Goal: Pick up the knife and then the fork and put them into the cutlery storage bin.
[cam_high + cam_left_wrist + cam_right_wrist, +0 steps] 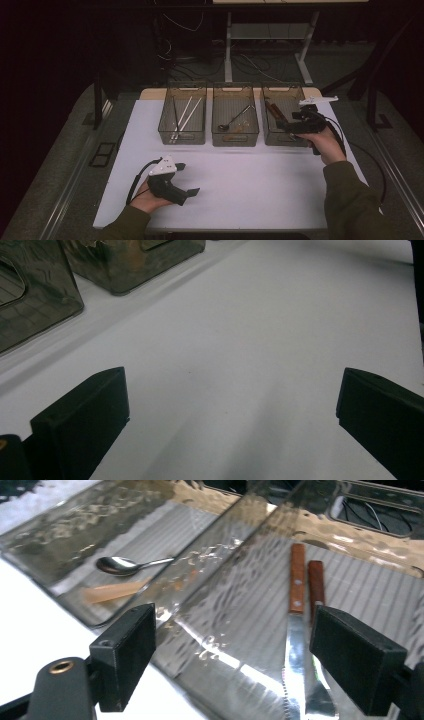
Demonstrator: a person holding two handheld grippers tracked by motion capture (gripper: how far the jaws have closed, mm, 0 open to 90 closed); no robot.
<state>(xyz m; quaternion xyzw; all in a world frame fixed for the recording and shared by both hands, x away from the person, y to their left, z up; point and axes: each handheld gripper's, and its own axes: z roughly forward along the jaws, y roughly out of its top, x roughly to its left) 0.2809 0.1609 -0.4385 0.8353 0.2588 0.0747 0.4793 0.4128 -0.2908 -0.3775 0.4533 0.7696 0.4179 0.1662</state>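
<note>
Knives point(296, 630) lie lengthwise in the right bin point(270, 136), wooden handles farthest from the person.

The two knives point(300, 630) are showing glossy, mirror-bright metal blades, one serrated, and reddish wooden handles with pale rivets; the spoon point(120, 565) is gleaming as polished metal. The bins point(220, 555) are appearing as smoky, translucent plastic with rippled glossy walls and ribbed floors; the table point(260, 340) is presenting a smooth, matt white surface; the right gripper point(230, 665) is showing matt black jaws.

No text, label or number is readable anywhere — bins (all three) included.
</note>
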